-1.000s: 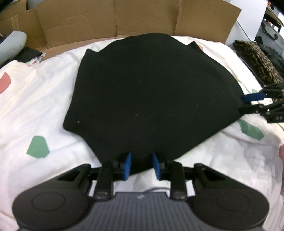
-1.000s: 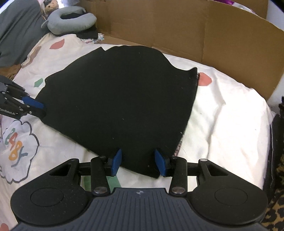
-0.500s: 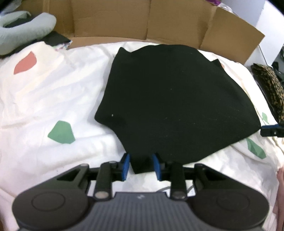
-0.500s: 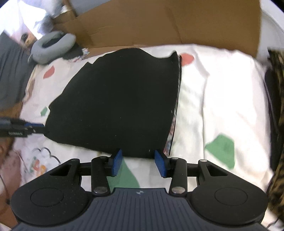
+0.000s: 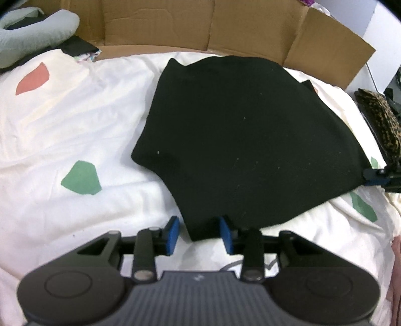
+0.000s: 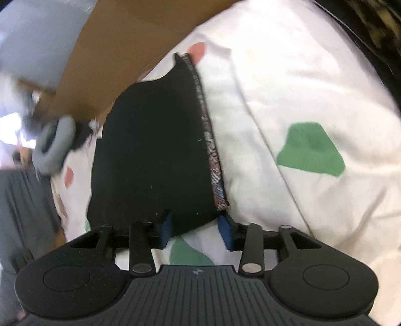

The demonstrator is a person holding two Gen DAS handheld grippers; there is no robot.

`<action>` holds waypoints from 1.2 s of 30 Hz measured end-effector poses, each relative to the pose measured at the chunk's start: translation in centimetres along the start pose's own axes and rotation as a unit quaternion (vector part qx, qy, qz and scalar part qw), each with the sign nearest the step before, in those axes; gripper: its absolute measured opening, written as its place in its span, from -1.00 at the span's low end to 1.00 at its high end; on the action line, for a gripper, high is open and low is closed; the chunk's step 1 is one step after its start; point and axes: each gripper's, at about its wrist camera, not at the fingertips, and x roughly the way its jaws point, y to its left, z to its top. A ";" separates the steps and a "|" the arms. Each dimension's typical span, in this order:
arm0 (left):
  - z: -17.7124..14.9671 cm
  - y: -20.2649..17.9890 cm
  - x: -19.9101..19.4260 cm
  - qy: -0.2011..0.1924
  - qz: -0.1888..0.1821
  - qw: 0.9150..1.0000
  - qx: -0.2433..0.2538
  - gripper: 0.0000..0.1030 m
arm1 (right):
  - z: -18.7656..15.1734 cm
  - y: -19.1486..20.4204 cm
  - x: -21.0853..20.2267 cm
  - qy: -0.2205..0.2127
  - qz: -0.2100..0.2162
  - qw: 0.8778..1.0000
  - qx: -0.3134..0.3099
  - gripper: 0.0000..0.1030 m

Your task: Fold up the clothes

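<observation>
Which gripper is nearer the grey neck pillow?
Left. The left gripper sits at the black garment's near corner on the neck pillow's side; the right gripper is at the opposite corner.

No readable text, label or number shows anywhere.

A black garment (image 5: 245, 140) lay flat on a white sheet (image 5: 75, 130) printed with coloured patches. The left gripper (image 5: 199, 232) stood parted around its near corner. The right gripper (image 5: 376, 175) met its far-right corner. Cardboard (image 5: 225, 22) stood behind.
</observation>
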 end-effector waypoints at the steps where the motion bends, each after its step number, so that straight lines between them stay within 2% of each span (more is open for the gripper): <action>1: 0.0 0.1 -0.1 0.000 -0.001 1.000 -0.002 -0.25 | 0.1 -0.3 -0.1 -0.002 0.002 1.000 0.010 -0.80; 7: -0.1 0.7 -0.3 -0.003 -0.004 1.000 -0.012 -0.25 | 0.1 -0.2 -0.3 -0.009 0.024 1.000 0.015 -0.85; 10: -0.1 0.7 -0.2 -0.005 -0.009 1.000 -0.017 -0.26 | 0.2 -0.3 0.3 0.001 0.037 0.999 0.030 -0.75; 11: -0.1 0.7 -0.1 -0.005 -0.011 1.000 -0.019 -0.26 | 0.3 -0.4 0.5 0.005 0.044 0.998 0.035 -0.64; 12: 0.0 0.7 0.0 -0.006 -0.013 1.000 -0.021 -0.26 | 0.3 -0.5 0.7 0.007 0.049 0.998 0.040 -0.39; 13: 0.0 0.6 0.0 -0.008 -0.015 1.000 -0.023 -0.26 | 0.4 -0.7 0.8 0.007 0.053 0.998 0.045 -0.33; 18: 0.2 1.0 0.4 -0.014 -0.034 0.999 -0.036 -0.26 | 0.6 -1.5 1.9 0.000 0.073 0.994 0.082 -0.26; 21: 0.1 1.5 0.7 -0.012 -0.052 0.997 -0.053 -0.22 | 0.5 -1.7 2.2 -0.009 0.081 0.991 0.103 -0.32; 23: 0.1 1.8 0.9 -0.011 -0.064 0.996 -0.065 -0.20 | 0.5 -2.0 2.3 -0.010 0.087 0.989 0.118 -0.69; 24: 0.0 1.9 0.9 -0.011 -0.071 0.995 -0.071 -0.20 | 0.5 -2.2 2.3 -0.010 0.088 0.989 0.122 -0.78; 27: -0.4 2.2 1.1 -0.014 -0.090 0.992 -0.089 -0.21 | 0.8 -2.0 2.1 -0.013 0.089 0.990 0.108 -0.83; 31: -0.6 2.6 1.2 -0.020 -0.098 0.989 -0.109 -0.32 | 1.3 -1.8 1.5 -0.021 0.094 0.990 0.105 -0.85; 34: -0.9 2.6 1.4 -0.018 -0.115 0.986 -0.122 -0.51 | 1.9 -1.9 1.0 -0.032 0.094 0.989 0.106 -0.85; 36: -0.9 2.1 1.8 -0.013 -0.126 0.985 -0.121 -0.51 | 2.1 -1.9 1.1 -0.032 0.091 0.990 0.105 -0.85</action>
